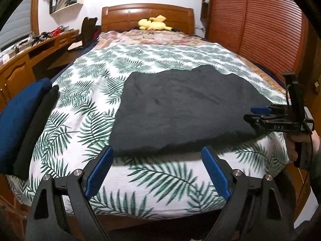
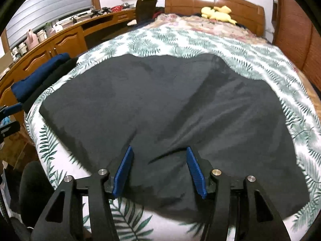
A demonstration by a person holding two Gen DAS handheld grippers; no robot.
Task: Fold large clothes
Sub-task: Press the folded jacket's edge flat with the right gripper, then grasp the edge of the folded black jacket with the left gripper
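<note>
Fern-print bedding fills the left wrist view, and a dark garment lies spread flat across the middle and right of the frame. The left gripper hovers at lower centre with its blue pads spread wide, released and holding nothing, just short of the garment's near edge. At right centre the right gripper sits over the garment's edge, seen from the side. A navy and black folded stack rests at the left edge, and a yellow plush toy lies by the headboard at top centre. In the right wrist view the dark garment covers most of the frame; the right gripper at lower centre is released, its pads apart over the cloth without pinching it.
</note>
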